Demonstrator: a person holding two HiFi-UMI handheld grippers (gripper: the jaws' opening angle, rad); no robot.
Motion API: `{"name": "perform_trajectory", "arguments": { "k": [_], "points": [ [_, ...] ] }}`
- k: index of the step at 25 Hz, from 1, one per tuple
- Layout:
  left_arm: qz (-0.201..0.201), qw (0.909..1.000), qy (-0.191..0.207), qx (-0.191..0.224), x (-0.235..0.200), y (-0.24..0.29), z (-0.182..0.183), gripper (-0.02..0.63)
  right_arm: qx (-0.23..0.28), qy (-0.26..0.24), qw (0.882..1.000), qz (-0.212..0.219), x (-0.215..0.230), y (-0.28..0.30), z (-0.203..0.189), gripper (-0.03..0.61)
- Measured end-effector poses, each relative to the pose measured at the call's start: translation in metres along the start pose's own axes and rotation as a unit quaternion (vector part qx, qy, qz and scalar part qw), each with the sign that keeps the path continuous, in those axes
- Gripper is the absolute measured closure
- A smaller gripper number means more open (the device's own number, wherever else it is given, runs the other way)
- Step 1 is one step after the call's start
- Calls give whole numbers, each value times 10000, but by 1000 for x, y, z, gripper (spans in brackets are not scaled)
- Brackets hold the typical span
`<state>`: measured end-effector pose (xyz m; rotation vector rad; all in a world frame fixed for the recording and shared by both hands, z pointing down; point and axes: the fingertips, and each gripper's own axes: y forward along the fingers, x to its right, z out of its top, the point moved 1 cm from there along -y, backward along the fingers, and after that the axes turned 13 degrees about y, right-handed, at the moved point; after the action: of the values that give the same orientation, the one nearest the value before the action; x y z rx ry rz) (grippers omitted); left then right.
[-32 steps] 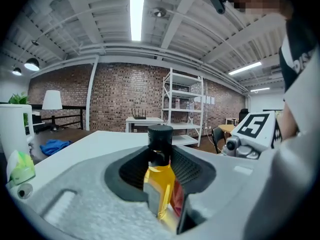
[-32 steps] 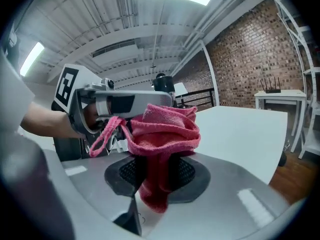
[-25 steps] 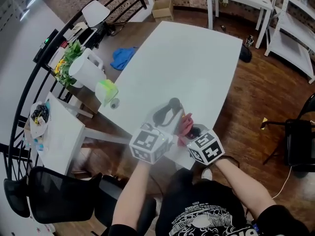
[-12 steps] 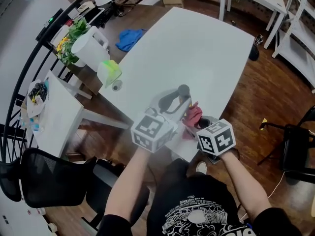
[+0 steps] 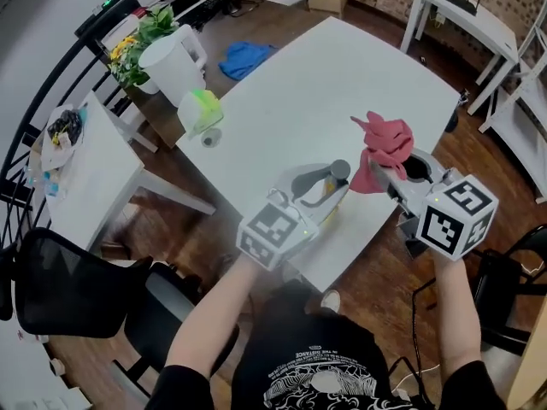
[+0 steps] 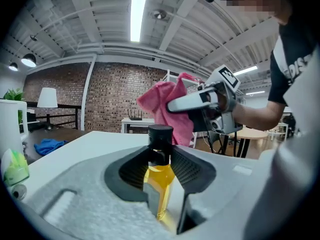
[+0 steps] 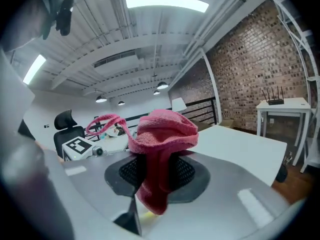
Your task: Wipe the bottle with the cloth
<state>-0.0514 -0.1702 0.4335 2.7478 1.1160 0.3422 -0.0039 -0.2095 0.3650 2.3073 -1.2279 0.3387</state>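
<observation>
Amber-filled, black-capped bottle [image 6: 159, 186] sits clamped in our left gripper [image 6: 160, 159]; our right gripper [image 7: 157, 173] pinches the cloth [image 7: 166, 129] (pink, bunched).

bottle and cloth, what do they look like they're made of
Bottle: clear and glossy, either glass or hard plastic, the look leaves it open; yellow liquid shows through its wall. Its cap: matte black, probably plastic. Cloth: pink, soft terry-like fabric; it drapes in limp folds and its surface looks fuzzy.

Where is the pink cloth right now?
In the head view the cloth is on the right, pinched in the right gripper, held up by the table edge, just right of the bottle.
</observation>
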Motion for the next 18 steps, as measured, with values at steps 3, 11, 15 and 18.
{"name": "perform_trajectory", "arguments": {
  "k": [3,11,15,18],
  "points": [
    [-32,10000,18,4,0,1,1,474,-230,-236,9993,180,8,31,9,482],
    [-114,9999,46,-37,1,1,0,474,-2122,687,9603,1678,14,119,-54,483],
    [-112,9999,39,-16,0,1,2,474,-2968,1222,9179,2332,23,137,-89,483],
    [-122,9999,32,1,0,1,3,474,-3324,1119,9098,2217,34,147,-116,483]
  ]
}}
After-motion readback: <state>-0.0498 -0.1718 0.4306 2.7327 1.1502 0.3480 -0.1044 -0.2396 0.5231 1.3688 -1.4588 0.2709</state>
